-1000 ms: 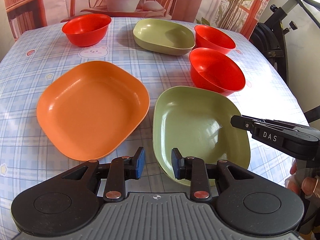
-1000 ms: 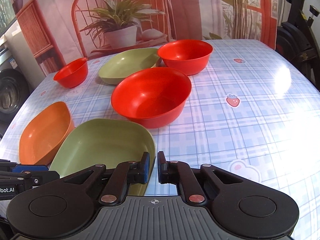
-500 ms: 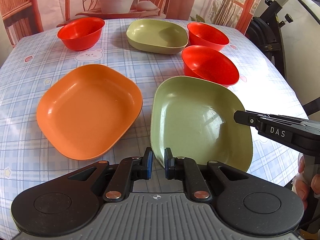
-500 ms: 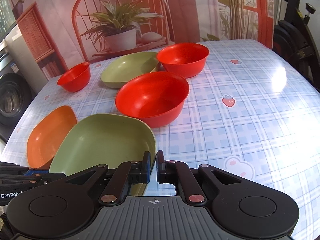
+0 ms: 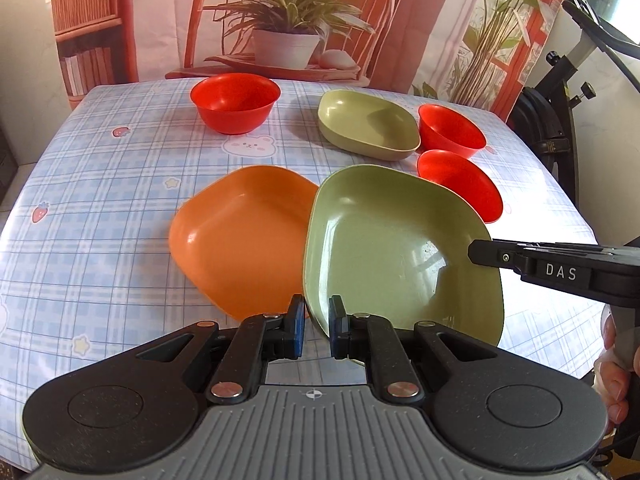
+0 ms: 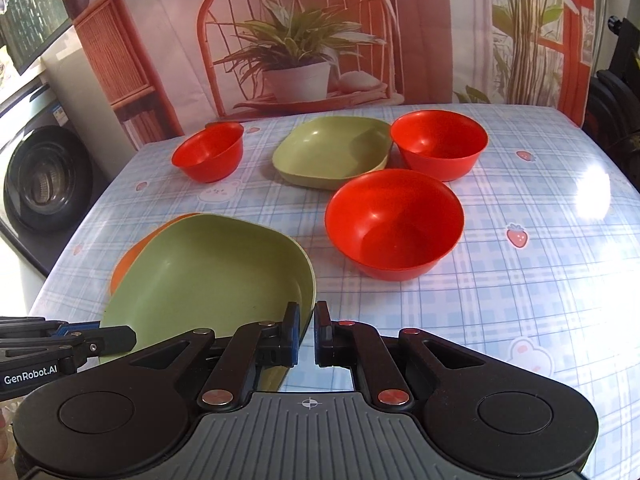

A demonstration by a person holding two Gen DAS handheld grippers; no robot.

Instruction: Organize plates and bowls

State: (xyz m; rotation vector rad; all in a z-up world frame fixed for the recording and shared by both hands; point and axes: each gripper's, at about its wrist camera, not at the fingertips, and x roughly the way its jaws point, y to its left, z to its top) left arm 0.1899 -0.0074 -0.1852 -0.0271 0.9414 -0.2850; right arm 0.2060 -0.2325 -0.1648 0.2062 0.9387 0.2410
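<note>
Both grippers hold the near green plate [image 5: 396,248] by its rim and it is lifted off the table, its left edge over the orange plate [image 5: 244,240]. My left gripper [image 5: 316,324] is shut on its near-left rim. My right gripper [image 6: 306,330] is shut on its right rim; the plate [image 6: 208,276] hides most of the orange plate [image 6: 124,264] there. A second green plate [image 5: 368,124] and three red bowls [image 5: 235,102] [image 5: 452,130] [image 5: 460,184] sit farther back.
The table has a blue checked cloth [image 5: 100,184]. A printed backdrop with a potted plant hangs behind it. An exercise machine [image 5: 560,120] stands at the right edge. A washing machine [image 6: 44,180] stands to the left in the right wrist view.
My left gripper closed on the green plate's rim. Both grippers lifted the plate and carried it left, so it now overlaps the orange plate.
</note>
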